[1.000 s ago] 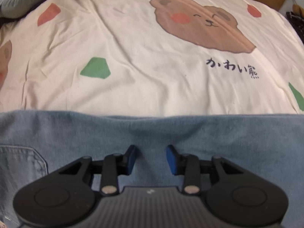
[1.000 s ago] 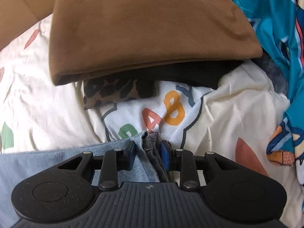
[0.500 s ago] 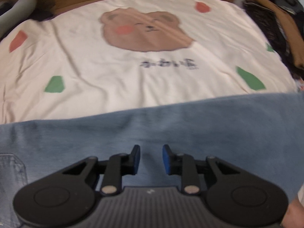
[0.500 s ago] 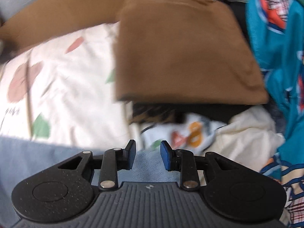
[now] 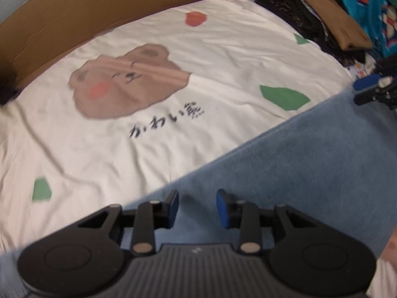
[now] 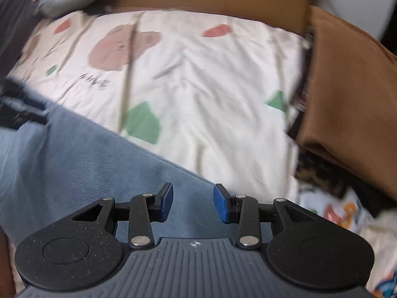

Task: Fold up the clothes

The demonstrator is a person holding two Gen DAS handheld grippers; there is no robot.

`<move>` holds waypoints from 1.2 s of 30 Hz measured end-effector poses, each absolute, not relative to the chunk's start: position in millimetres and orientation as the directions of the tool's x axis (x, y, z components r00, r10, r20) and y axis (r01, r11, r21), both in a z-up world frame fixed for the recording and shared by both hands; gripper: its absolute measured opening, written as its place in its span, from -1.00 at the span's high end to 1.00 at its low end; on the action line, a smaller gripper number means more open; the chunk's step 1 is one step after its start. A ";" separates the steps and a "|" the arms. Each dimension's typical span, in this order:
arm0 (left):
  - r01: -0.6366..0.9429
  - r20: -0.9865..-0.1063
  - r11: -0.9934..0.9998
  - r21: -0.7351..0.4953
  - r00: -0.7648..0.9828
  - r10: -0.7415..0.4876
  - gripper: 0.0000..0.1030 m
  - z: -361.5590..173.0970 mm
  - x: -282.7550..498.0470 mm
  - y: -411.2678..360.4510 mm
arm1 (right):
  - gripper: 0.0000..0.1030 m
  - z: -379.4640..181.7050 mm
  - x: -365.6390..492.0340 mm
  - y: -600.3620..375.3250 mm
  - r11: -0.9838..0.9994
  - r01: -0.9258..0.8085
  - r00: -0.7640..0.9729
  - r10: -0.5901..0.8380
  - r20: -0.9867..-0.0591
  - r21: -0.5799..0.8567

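Two grippers show: the left gripper (image 5: 197,207) and the right gripper (image 6: 193,204), each with two blue-padded jaws. One light-blue denim garment (image 5: 310,164) lies across one cream bedsheet (image 5: 223,57). In the left wrist view the sheet's print shows one brown bear face (image 5: 126,84), one line of dark script (image 5: 166,121), three green patches (image 5: 284,96) and one red patch (image 5: 196,18). One folded brown garment (image 6: 347,94) tops a single pile of clothes; how many pieces lie under it cannot be told. One teal printed garment (image 5: 369,12) lies beside the pile.
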State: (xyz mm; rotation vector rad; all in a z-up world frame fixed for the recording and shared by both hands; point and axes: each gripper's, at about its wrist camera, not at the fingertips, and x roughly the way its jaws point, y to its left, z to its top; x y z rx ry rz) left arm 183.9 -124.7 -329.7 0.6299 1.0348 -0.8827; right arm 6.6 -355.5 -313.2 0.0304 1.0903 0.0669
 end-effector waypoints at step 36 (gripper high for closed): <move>0.991 -0.886 0.129 -0.027 0.036 -0.463 0.99 -328.5 200.6 -157.3 | 0.99 -329.2 81.7 -287.8 0.845 -0.526 0.335 0.312 -0.889 0.099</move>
